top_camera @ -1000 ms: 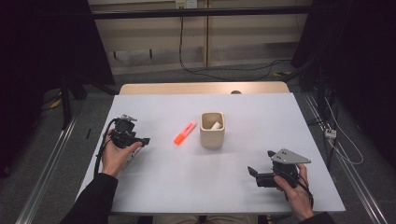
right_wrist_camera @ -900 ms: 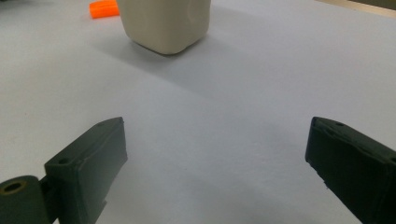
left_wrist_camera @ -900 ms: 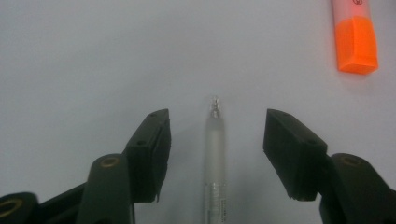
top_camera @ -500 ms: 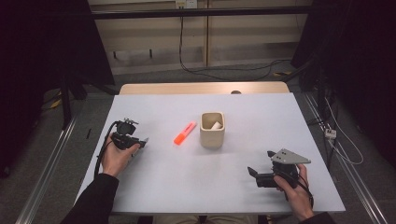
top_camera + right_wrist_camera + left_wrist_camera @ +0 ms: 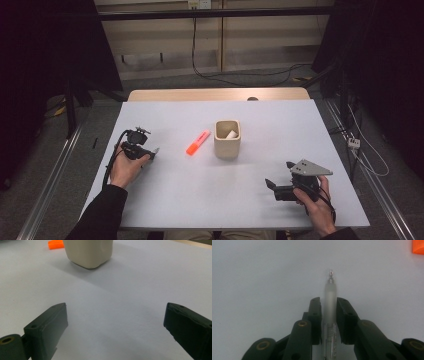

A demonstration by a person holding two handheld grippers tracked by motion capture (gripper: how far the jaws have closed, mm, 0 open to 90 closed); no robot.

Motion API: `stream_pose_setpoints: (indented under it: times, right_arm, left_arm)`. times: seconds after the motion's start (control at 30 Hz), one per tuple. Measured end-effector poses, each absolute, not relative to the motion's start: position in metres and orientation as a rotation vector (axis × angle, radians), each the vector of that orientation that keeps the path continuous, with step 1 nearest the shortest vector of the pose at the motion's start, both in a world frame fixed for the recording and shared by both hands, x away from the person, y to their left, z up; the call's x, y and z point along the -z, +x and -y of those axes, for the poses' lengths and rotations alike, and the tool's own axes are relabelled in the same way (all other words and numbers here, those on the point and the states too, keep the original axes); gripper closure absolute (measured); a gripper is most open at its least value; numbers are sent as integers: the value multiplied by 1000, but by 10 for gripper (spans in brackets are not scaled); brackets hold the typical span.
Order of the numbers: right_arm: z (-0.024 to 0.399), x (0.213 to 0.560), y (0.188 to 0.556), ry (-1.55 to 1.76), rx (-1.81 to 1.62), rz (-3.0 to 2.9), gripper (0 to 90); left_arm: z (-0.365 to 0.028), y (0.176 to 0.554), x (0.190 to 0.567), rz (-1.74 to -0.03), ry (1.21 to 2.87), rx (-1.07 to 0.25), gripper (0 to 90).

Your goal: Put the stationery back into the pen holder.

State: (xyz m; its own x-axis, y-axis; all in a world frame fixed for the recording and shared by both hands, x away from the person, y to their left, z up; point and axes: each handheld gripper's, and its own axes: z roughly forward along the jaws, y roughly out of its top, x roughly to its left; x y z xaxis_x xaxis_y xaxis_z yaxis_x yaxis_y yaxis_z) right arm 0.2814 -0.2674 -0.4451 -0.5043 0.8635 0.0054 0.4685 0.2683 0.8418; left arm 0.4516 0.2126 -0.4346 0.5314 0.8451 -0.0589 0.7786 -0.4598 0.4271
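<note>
A: Where's the pen (image 5: 330,302) right now?

B: Lying on the table (image 5: 200,200) between the jaws of the left gripper (image 5: 328,305); its long axis runs straight along the jaws, tip pointing away from the hand, clear barrel and spring back toward the gripper body.

A: Is it gripped?

B: The jaws have just been closing and stand narrow; both pads sit right against the frosted grip section, one on each side; I'd call that a hold on the pen, though I can't tell how firm.

A: And the cup (image 5: 227,139)?

B: Upright near the table's middle, something white already inside; from the left gripper (image 5: 141,148) in the high view it lies off to the right and a little farther from the person; the orange marker (image 5: 198,142) lies flat between the two, aslant, just left of the cup.

A: So which hand is nearer the cup?

B: Neither by much; the right gripper (image 5: 280,189) rests near the table's front right, jaws spread wide with nothing between them, and the right gripper view looks across bare table to the cup (image 5: 88,252); but the left has the pen, so the move is its own.

A: What does that move turn on?

B: In my judgement, the pen lies level while the cup opens upward; it must be lifted, carried right over the marker, and tipped upright before it drops in.
</note>
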Motion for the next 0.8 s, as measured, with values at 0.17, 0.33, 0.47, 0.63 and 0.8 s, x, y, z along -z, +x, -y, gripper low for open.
stream_pose_setpoints:
  times: [0.17,0.33,0.47,0.63,0.8]
  right_arm:
    - [267,445,281,1199,-1142,-2086,52]
    - [268,445,282,1204,-1141,-2082,52]
    - [267,445,281,1199,-1142,-2087,51]
    - [267,445,281,1199,-1143,-2087,50]
    - [267,445,282,1200,-1142,-2089,50]
  left_arm:
    - [-210,455,432,-1326,2414,-229,805]
    - [-212,453,433,-1328,2386,-214,809]
    - [-216,452,433,-1327,2360,-205,809]
    - [-219,450,431,-1328,2322,-203,810]
    - [-221,449,426,-1300,2284,-204,810]
